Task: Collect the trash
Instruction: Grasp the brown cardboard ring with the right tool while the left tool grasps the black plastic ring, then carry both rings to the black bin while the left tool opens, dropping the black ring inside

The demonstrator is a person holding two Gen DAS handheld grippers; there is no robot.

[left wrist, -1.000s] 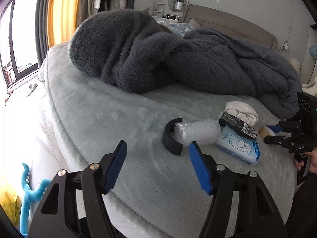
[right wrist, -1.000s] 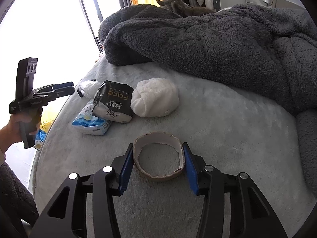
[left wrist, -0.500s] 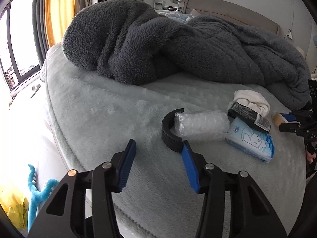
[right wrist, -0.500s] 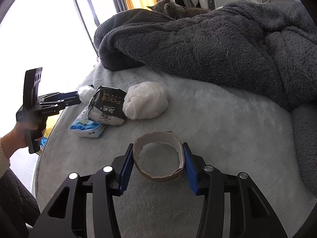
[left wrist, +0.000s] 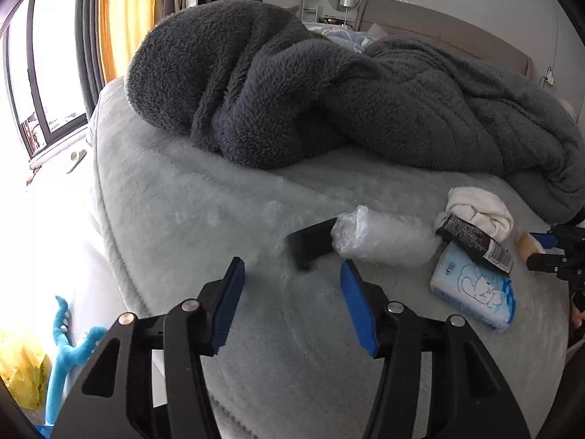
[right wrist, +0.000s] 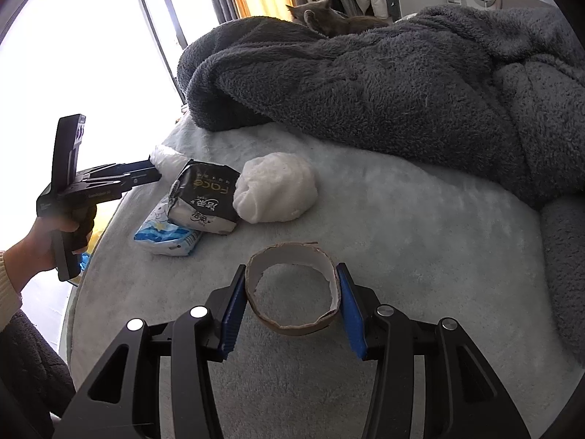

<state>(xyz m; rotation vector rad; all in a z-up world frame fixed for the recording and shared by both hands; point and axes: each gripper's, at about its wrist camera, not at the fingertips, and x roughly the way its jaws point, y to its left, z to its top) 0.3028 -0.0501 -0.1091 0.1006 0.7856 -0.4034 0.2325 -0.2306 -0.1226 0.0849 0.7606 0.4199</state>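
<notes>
Trash lies scattered on the pale grey bed, in front of a heaped dark fleece blanket. The right gripper has its blue fingers pressed on either side of a torn cardboard ring, which sits on the bed between them. Beyond it, near the bed's left edge in the right wrist view, lie a white wad, a black-and-white pack printed "Face" with smaller characters too small to read, and under it a blue-and-white tissue pack with a cartoon drawing. The black pack's barcode shows in the left wrist view.

The left gripper points at a black ring, blurred here, with a roll of clear bubble wrap touching it. Its jaws are opening, with nothing between the fingers; the black ring sits just beyond their tips. In the right wrist view a hand holds this gripper by its handle, whose white lettering is too small to read.

A grey cat lies atop the blanket.
</notes>
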